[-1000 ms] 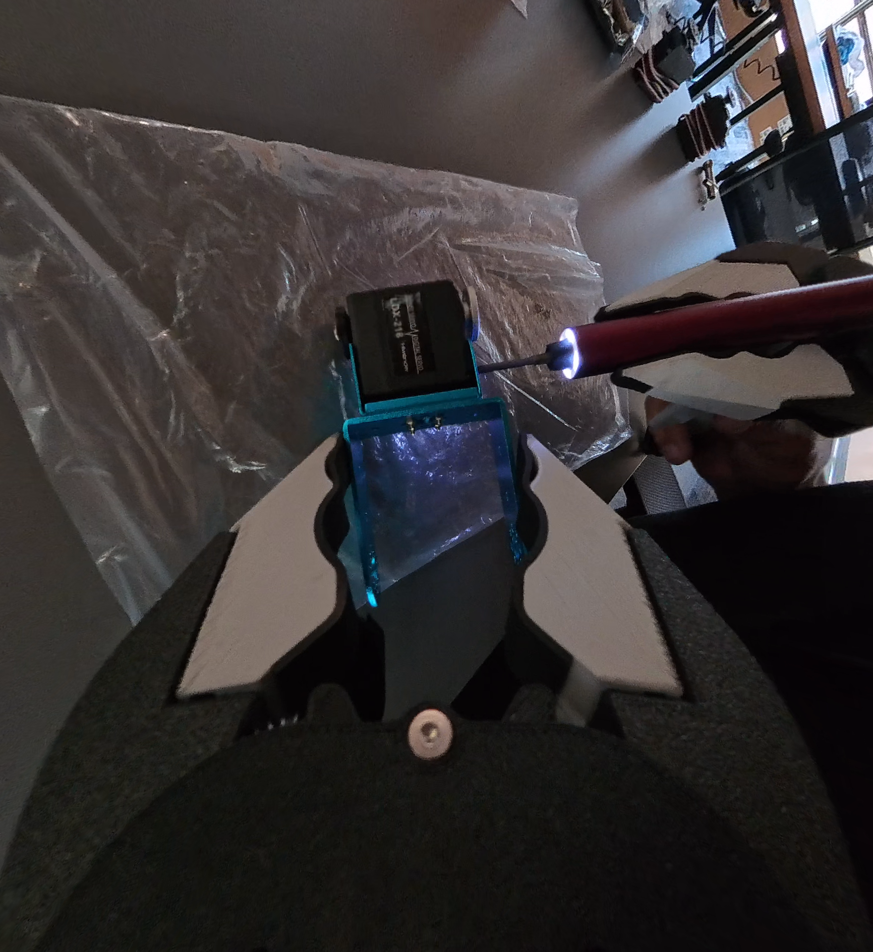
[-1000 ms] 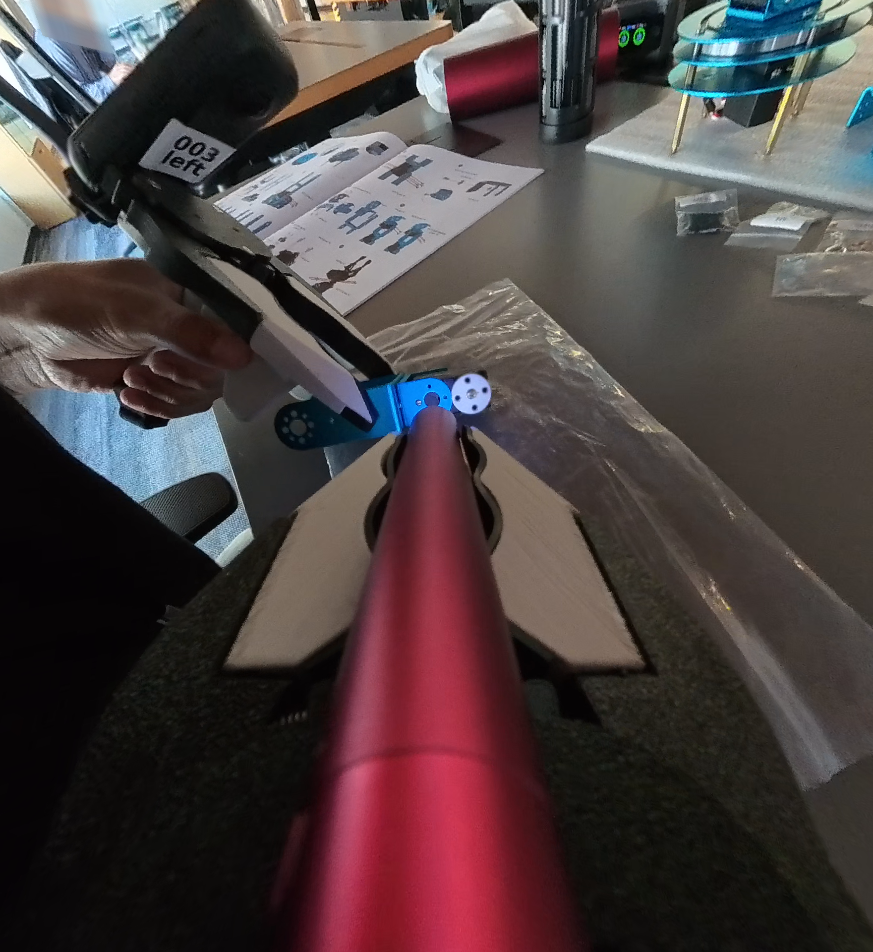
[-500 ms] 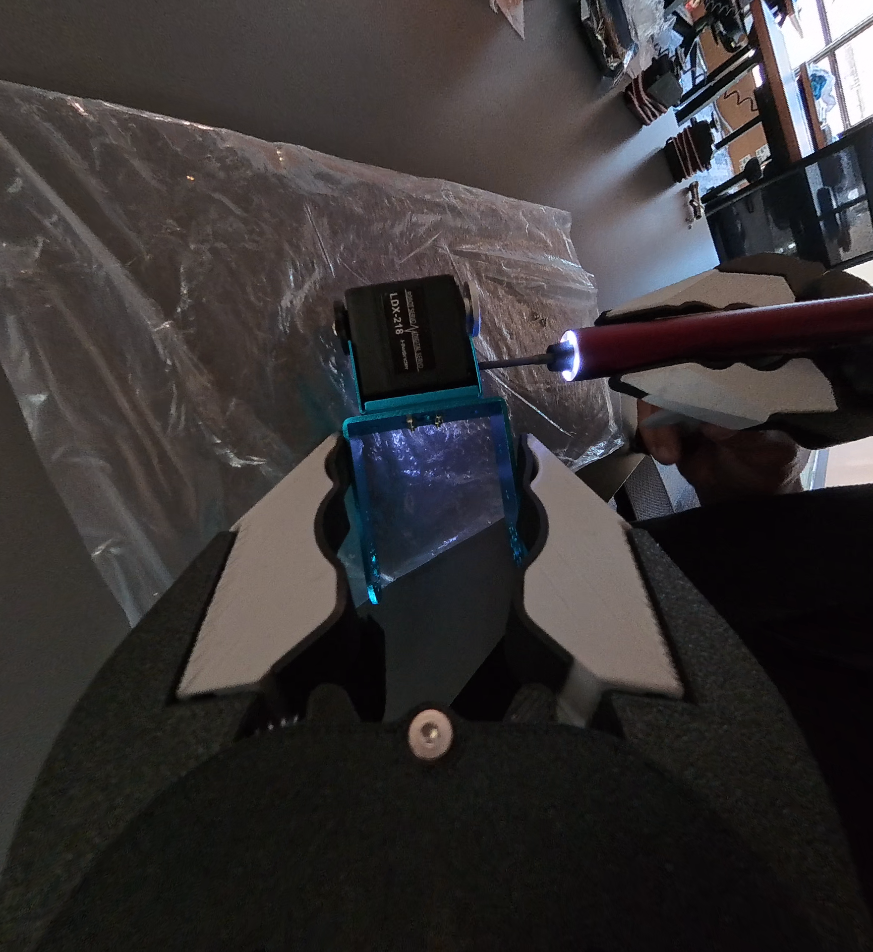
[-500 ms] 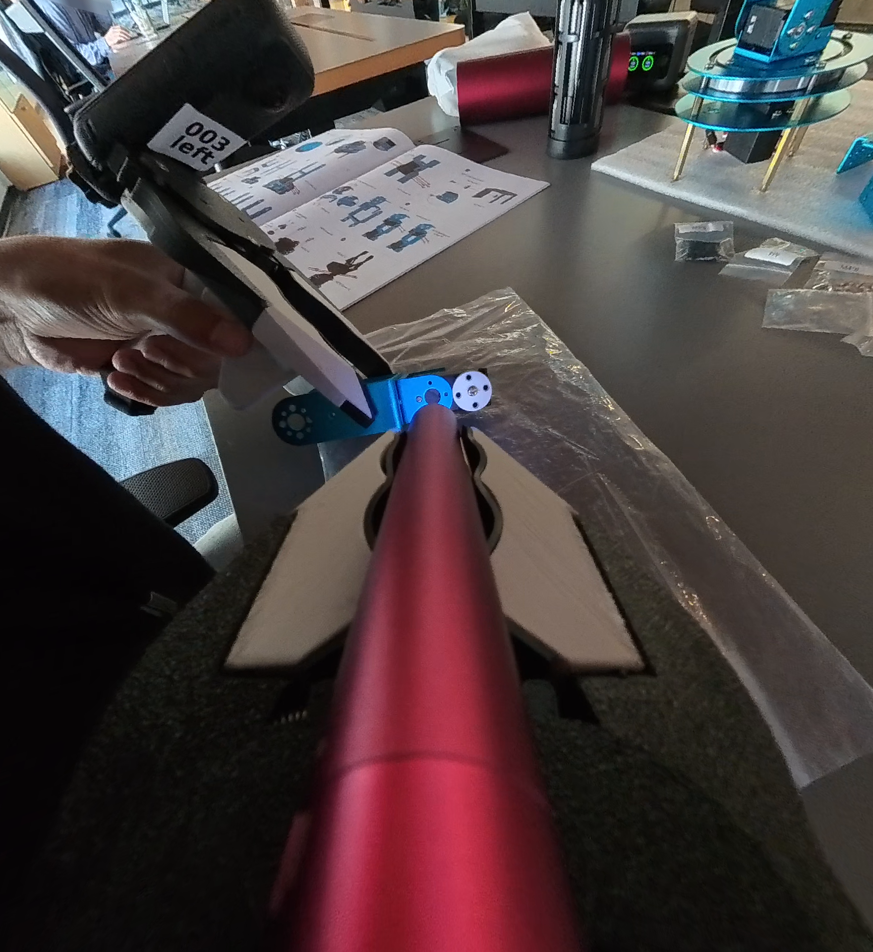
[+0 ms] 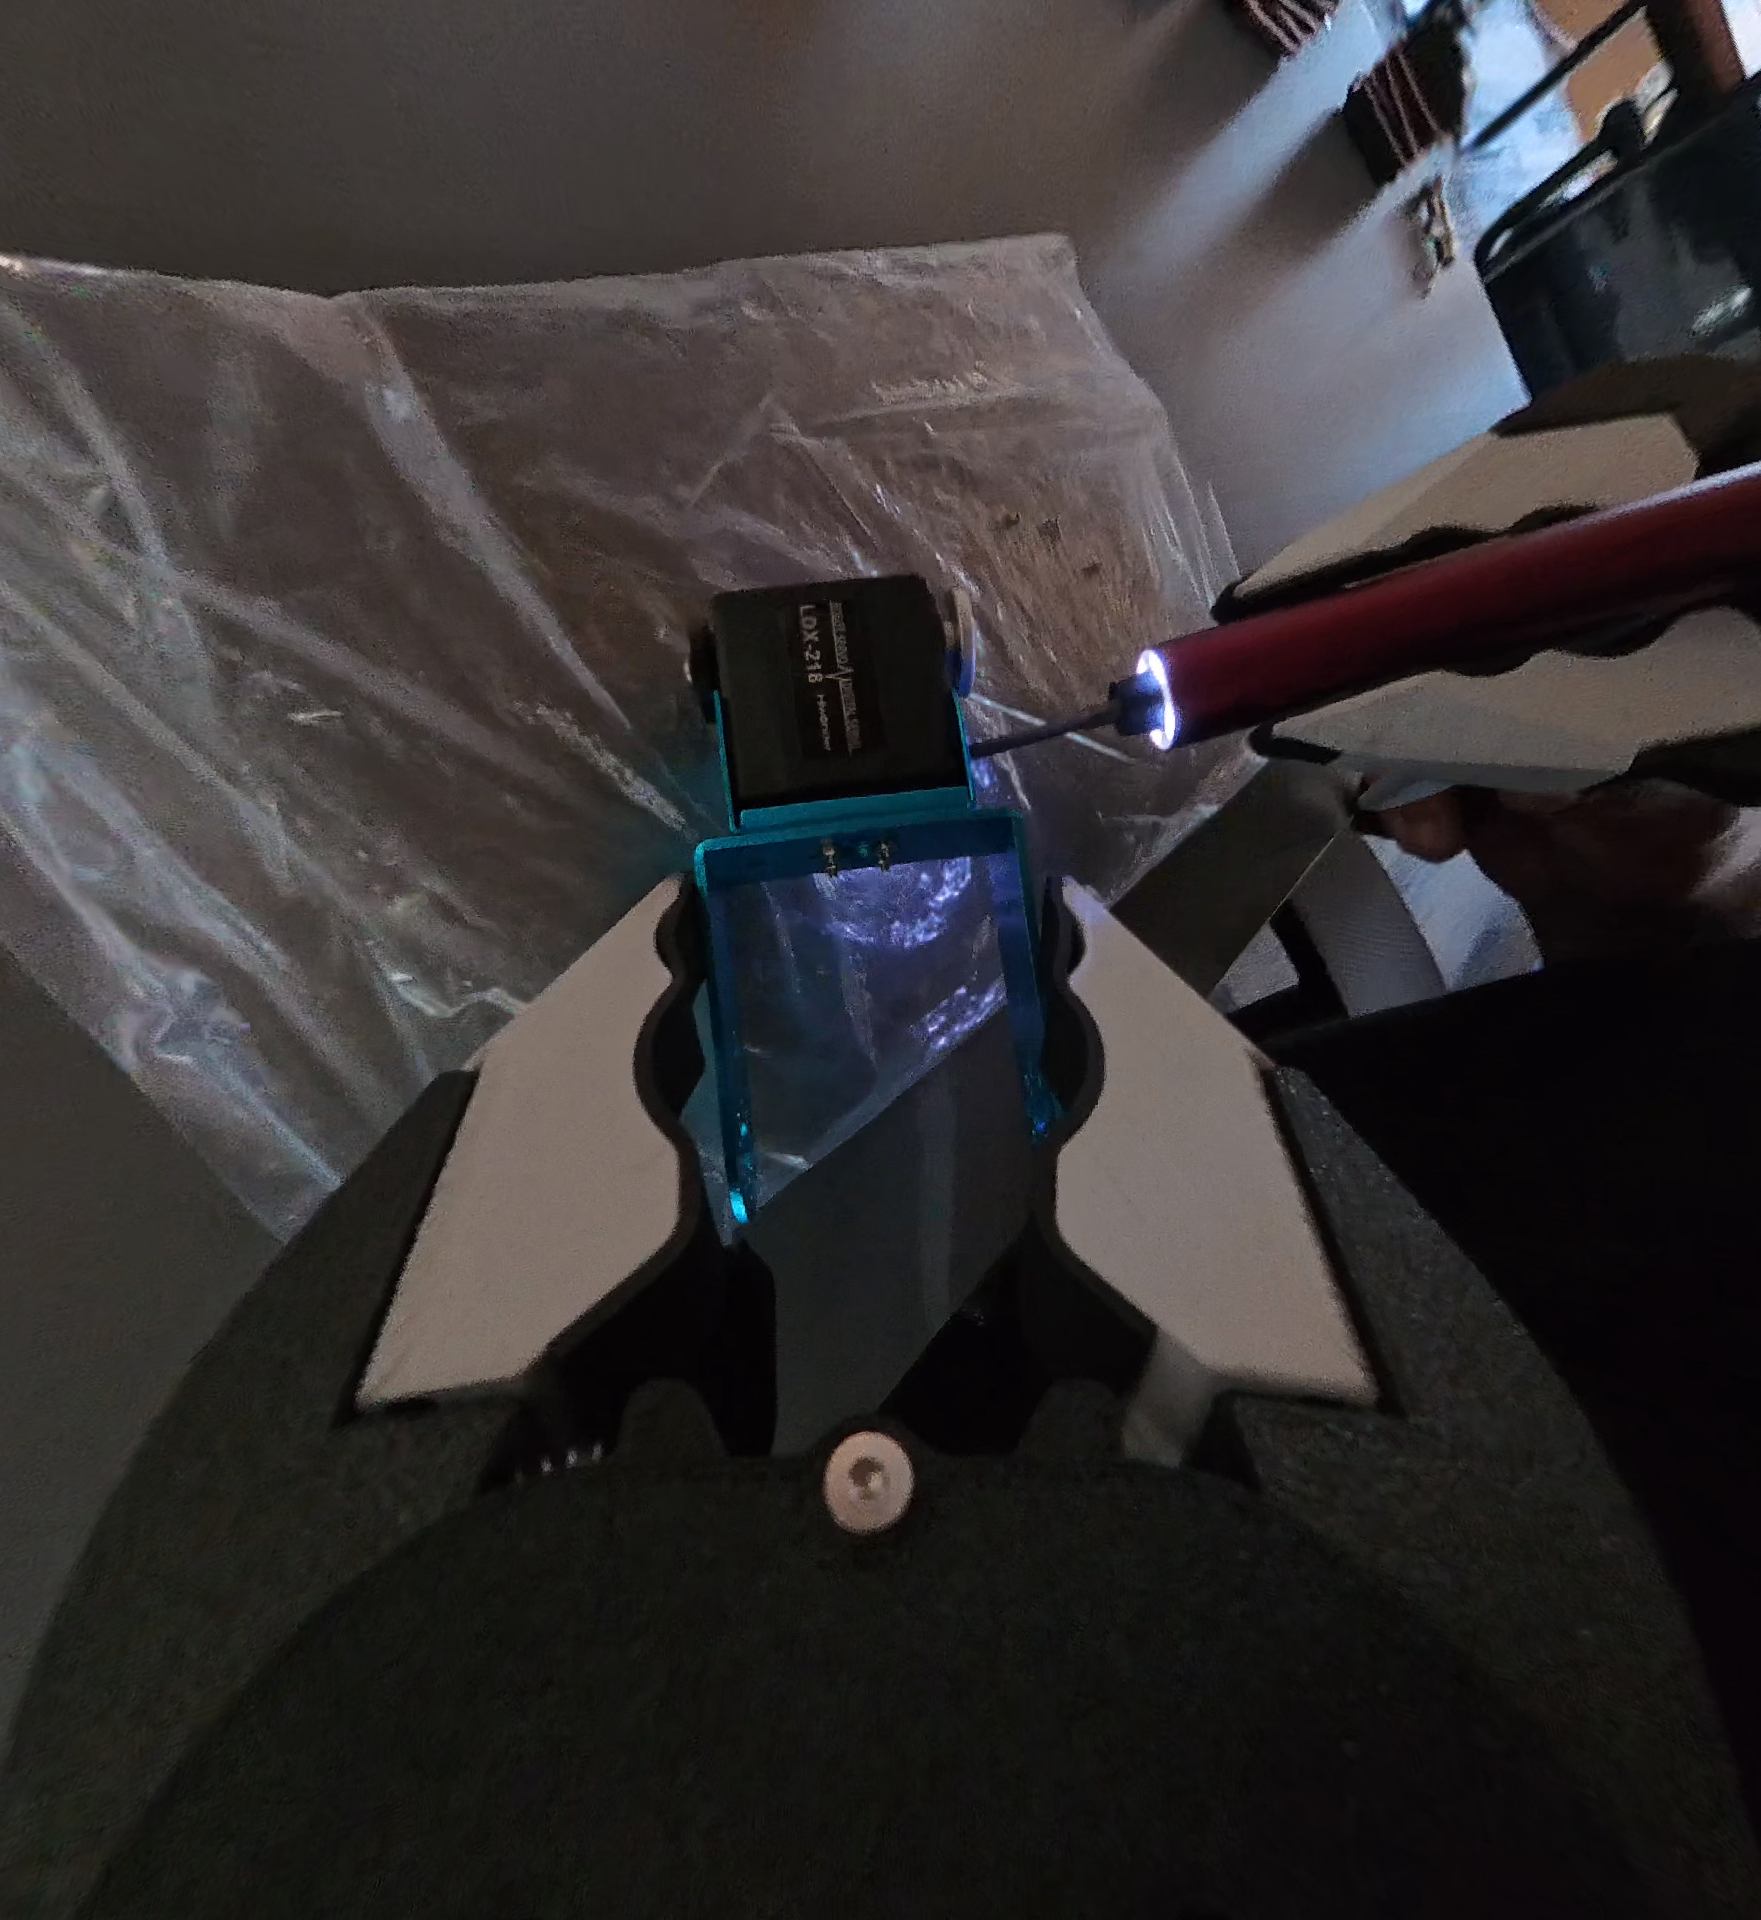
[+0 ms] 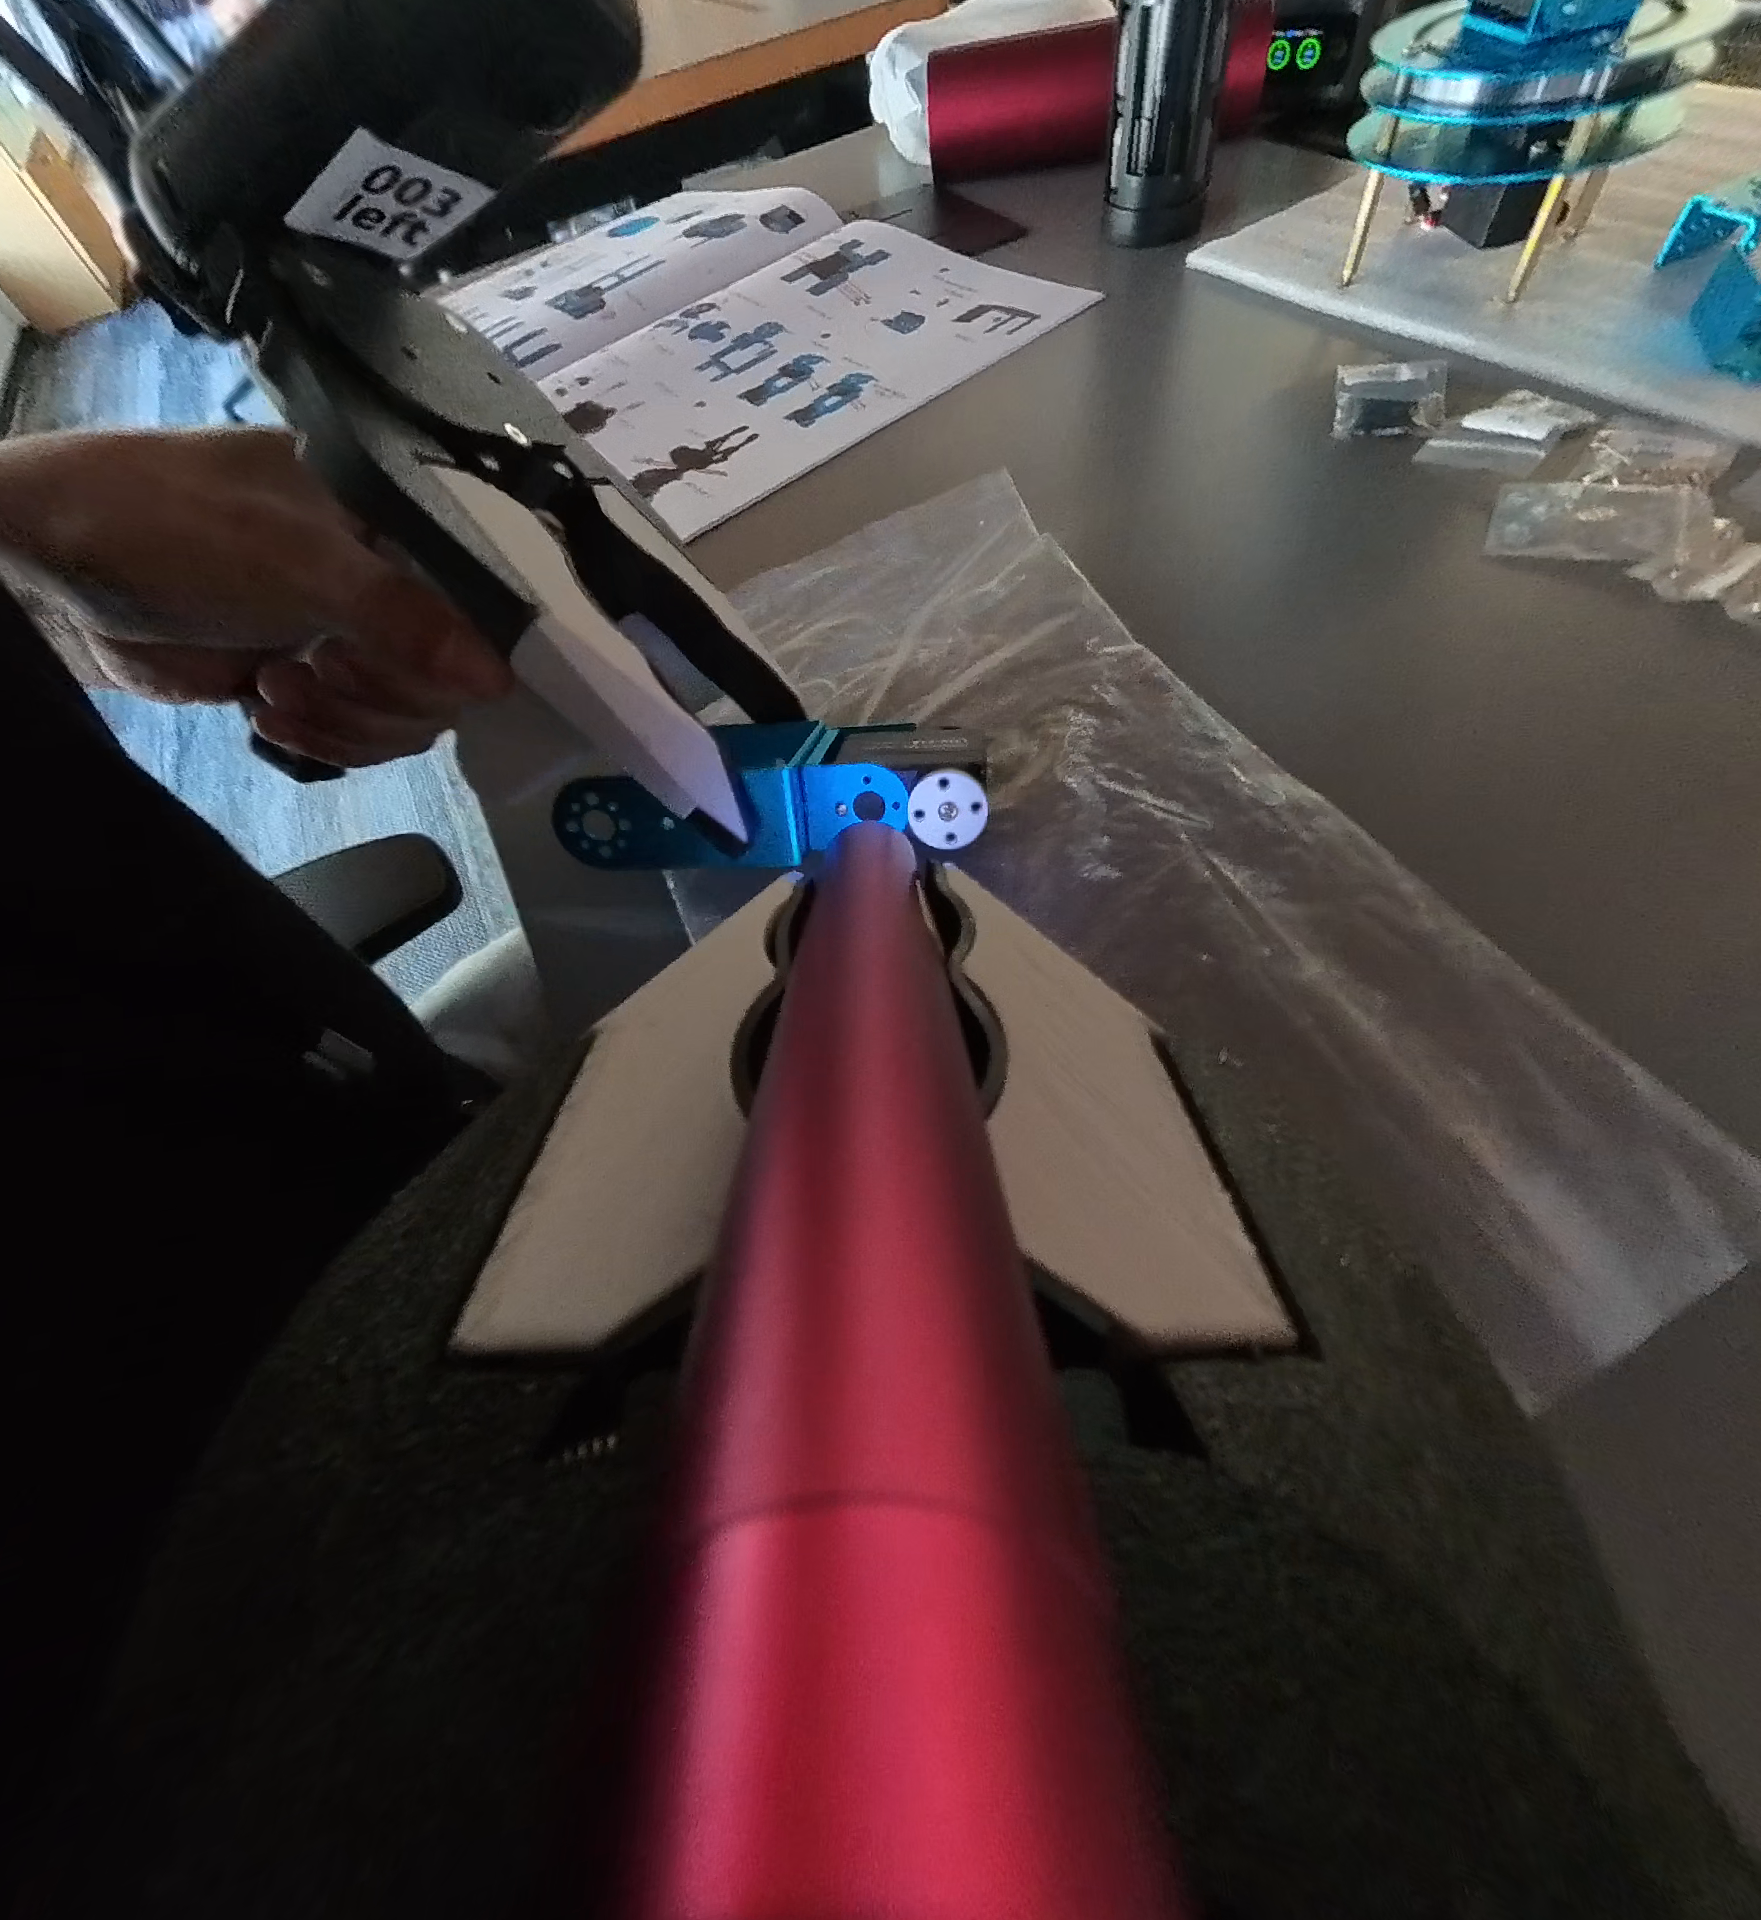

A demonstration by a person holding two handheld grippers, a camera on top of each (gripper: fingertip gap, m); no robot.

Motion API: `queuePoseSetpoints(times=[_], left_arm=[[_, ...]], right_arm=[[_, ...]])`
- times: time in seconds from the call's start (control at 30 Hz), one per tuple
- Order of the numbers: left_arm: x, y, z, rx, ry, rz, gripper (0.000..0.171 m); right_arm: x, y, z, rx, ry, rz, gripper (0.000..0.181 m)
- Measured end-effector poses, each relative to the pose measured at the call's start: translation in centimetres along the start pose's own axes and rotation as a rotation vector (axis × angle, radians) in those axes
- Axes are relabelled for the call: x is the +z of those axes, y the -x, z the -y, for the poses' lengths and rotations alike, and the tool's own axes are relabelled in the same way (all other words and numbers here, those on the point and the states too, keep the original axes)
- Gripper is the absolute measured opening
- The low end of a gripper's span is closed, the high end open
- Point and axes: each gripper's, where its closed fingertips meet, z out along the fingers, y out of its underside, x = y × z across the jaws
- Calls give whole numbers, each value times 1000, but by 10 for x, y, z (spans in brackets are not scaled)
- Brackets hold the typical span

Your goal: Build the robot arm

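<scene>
My left gripper (image 5: 865, 904) is shut on a blue metal bracket (image 5: 860, 997) that carries a black servo (image 5: 834, 696). It holds the assembly above a clear plastic bag (image 5: 336, 623). My right gripper (image 6: 860, 894) is shut on a red electric screwdriver (image 6: 855, 1299) with its light on. The screwdriver (image 5: 1478, 613) points its thin bit at the right side of the servo. In the right wrist view the screwdriver tip sits at the blue bracket (image 6: 834, 805) beside a white round horn (image 6: 947, 812). The left gripper (image 6: 710, 810) also shows there, held by a hand (image 6: 232, 603).
A grey table (image 6: 1375, 727) carries the plastic bag (image 6: 1219, 935), an open instruction booklet (image 6: 751, 332), small bags of parts (image 6: 1582, 478), a blue tiered robot base (image 6: 1499, 114) on a white pad, a loose blue bracket (image 6: 1749, 291), a black cylinder (image 6: 1162, 114). An office chair (image 6: 367, 894) stands below the edge.
The left gripper has rolled the servo assembly so its top shows in the right wrist view. The screwdriver has tilted and its bit now meets the servo's side lower down.
</scene>
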Motion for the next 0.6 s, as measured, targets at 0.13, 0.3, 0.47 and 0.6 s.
queuePoseSetpoints(times=[0.13, 0.3, 0.47, 0.6], left_arm=[[2, 7, 1, 119, 6, 128, 64], [2, 15, 0, 231, 41, 230, 64], [5, 17, -4, 355, 53, 353, 64], [6, 17, -2, 352, 16, 371, 65]], right_arm=[[-18, 1, 4, 81, -102, 34, 23], [-48, -29, 0, 122, -122, -50, 23], [-81, -64, -29, 106, -2, -82, 23], [-80, -74, -38, 184, 32, 14, 23]])
